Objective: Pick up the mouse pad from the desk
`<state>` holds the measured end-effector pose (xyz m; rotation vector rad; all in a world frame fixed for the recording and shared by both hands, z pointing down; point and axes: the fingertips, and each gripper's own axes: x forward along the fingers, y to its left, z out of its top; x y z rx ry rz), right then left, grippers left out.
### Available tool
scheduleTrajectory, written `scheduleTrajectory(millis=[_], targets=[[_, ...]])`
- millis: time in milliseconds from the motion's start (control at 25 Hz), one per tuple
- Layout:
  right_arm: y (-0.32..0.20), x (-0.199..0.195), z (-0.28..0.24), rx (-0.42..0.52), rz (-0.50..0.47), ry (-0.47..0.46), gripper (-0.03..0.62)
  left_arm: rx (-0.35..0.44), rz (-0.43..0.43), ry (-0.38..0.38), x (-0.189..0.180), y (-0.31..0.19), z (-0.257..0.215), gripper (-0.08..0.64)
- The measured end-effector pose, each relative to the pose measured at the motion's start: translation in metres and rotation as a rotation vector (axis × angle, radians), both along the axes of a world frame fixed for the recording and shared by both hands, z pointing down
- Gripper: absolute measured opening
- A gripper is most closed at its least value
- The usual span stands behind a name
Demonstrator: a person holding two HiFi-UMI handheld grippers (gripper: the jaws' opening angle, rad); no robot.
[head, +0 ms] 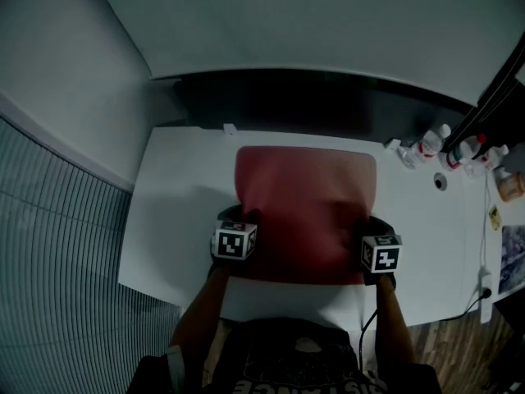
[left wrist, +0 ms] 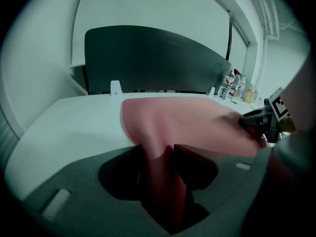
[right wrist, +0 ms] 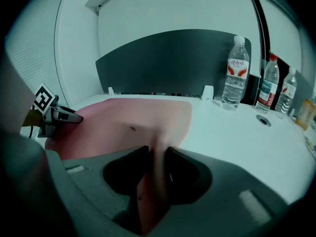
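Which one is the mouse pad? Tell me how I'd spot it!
Look at the big white desk. In its middle lies the flat dark red rectangular mouse pad, its near corners pinched by the left hand-held gripper and right hand-held gripper. It is the only flat red sheet there; the clear plastic bottles stand far right.

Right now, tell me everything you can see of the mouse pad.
The mouse pad is a thin, soft-looking red sheet, rectangular with rounded corners, lying mostly flat on the white desk. Its near edge is pinched up into folds at two corners: the left claw grips the near-left one, the right claw the near-right. Nothing else rests on it.
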<state>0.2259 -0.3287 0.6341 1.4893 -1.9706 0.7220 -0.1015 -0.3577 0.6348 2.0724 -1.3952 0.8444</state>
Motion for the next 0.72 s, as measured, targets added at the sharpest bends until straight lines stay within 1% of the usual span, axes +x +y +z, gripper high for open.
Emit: scheduleTrajectory(millis=[160, 240, 360, 440, 560, 720], targets=[[0.000, -0.001, 0.001, 0.001, -0.015, 0.003, 0.117, 0.003, 0.032, 0.012, 0.010, -0.002, 0.001, 0.150], [-0.001, -0.001, -0.001, 0.002, -0.024, 0.012, 0.111, -0.008, 0.049, 0.005, 0.016, 0.001, -0.003, 0.116], [-0.001, -0.004, -0.002, -0.006, -0.033, 0.020, 0.097, -0.024, 0.067, -0.037, 0.017, 0.004, -0.005, 0.100], [0.000, -0.005, -0.002, -0.007, -0.034, 0.023, 0.091, -0.024, 0.079, -0.051, 0.018, 0.004, -0.004, 0.097], [0.001, -0.005, -0.003, -0.006, -0.036, 0.031, 0.084, -0.003, 0.086, -0.026, 0.020, 0.002, -0.004, 0.087], [0.001, -0.006, -0.005, -0.010, -0.039, 0.025, 0.081, -0.021, 0.079, 0.034, 0.021, 0.002, -0.005, 0.087]])
